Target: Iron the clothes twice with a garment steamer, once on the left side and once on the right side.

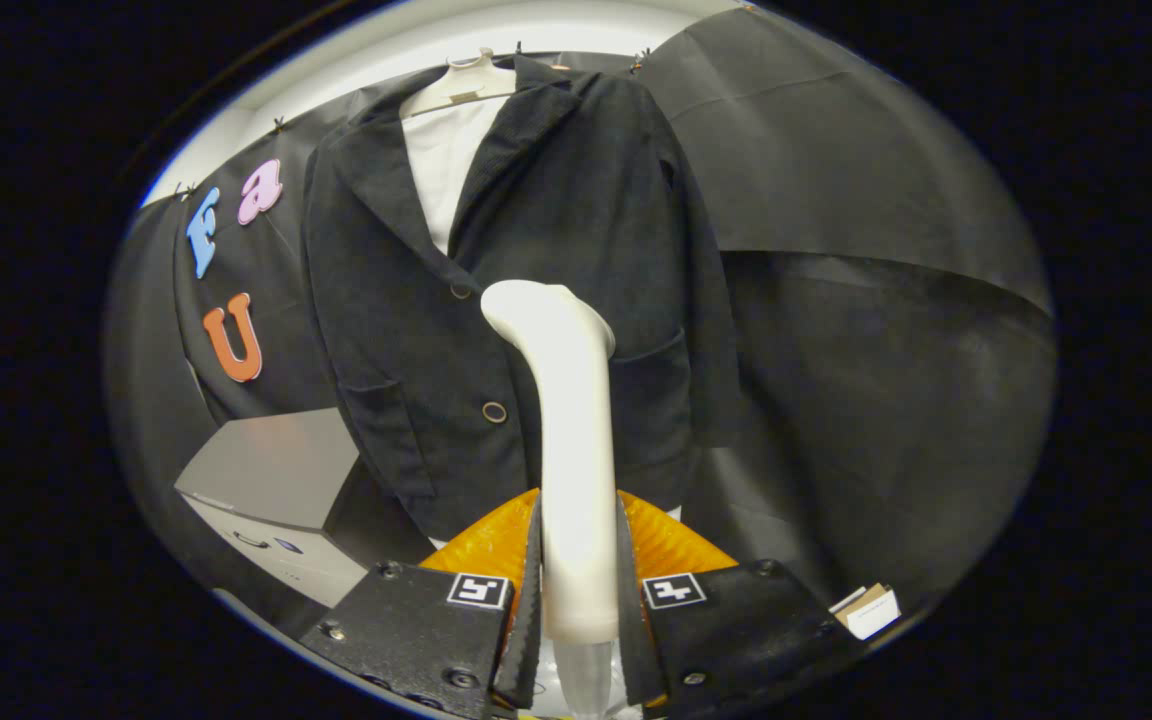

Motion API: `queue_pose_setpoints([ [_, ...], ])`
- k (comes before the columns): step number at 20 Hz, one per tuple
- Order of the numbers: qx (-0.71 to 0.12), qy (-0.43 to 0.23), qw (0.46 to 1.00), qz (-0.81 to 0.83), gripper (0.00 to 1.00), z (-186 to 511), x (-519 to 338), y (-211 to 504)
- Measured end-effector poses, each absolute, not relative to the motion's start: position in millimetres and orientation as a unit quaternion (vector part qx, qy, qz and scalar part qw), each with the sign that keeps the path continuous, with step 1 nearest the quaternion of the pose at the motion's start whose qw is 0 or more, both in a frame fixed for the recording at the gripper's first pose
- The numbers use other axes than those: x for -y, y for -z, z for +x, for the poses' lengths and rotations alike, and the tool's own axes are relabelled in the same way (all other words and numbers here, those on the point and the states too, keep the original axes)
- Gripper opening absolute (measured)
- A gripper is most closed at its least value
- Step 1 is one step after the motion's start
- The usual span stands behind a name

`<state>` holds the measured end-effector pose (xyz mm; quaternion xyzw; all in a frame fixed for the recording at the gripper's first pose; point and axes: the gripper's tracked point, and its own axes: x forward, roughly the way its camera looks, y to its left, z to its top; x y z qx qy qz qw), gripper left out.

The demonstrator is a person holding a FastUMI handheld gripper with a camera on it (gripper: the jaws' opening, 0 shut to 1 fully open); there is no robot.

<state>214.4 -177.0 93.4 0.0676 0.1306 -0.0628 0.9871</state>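
Note:
A dark buttoned jacket (546, 250) hangs on a pale hanger (461, 85) over a white inner garment (444, 165), against the black cloth wall. My gripper (578, 590) is shut on the handle of a white garment steamer (571, 440), which rises upright between the fingers. The steamer's curved head sits in front of the jacket's middle, near the upper button; whether it touches the fabric I cannot tell.
A grey cabinet (271, 475) with a drawer front stands low to the left of the jacket. A small white and brown box (868, 610) lies to the right of the fingers. Black cloth (866, 330) drapes behind and to the right.

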Motion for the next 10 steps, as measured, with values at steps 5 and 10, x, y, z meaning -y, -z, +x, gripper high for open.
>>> queue_pose_setpoints([
  [5,-0.149,0.063,0.985,0.066,0.36,214,176,-76],
  [10,-0.16,0.064,0.983,0.063,0.36,211,177,-64],
])
